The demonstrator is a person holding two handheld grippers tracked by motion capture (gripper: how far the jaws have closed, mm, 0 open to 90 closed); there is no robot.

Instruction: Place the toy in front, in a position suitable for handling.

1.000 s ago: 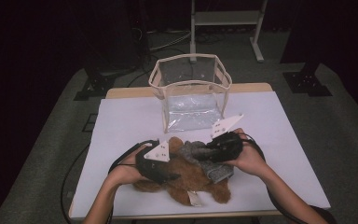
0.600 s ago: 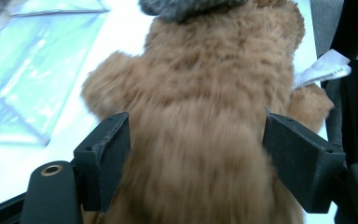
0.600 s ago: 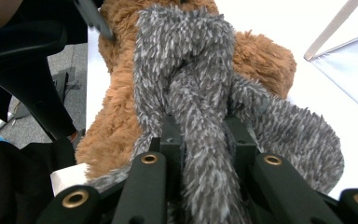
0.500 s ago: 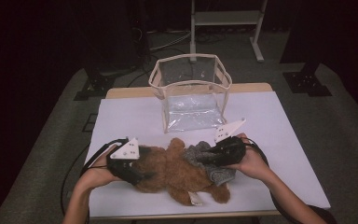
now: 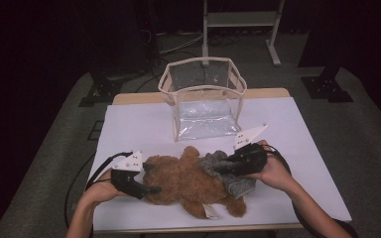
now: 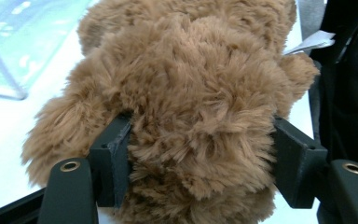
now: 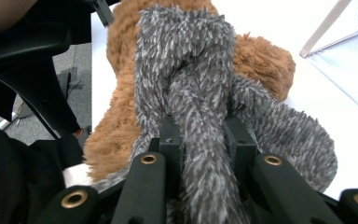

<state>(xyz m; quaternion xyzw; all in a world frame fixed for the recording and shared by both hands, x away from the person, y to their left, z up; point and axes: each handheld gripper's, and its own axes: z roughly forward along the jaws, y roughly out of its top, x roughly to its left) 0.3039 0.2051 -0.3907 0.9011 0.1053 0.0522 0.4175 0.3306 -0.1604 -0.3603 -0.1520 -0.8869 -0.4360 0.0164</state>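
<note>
Across the lower middle of the high view, the brown teddy bear (image 5: 191, 181) is lying on the white table (image 5: 307, 148), below the clear bag (image 5: 203, 101). Having shifted leftward along the bear, the left gripper (image 5: 151, 189) is closing its jaws around one furry end (image 6: 200, 135), likely steadying it. The right gripper (image 5: 218, 168) is staying pinched on the grey fuzzy garment (image 7: 200, 116), probably being dressed onto or pulled off the bear.

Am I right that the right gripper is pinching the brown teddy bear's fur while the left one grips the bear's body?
Not quite. The right gripper is shut on the grey fuzzy garment lying over the teddy bear, not on its fur; the right gripper view shows this. The left gripper does have the bear's body between its fingers.
</note>
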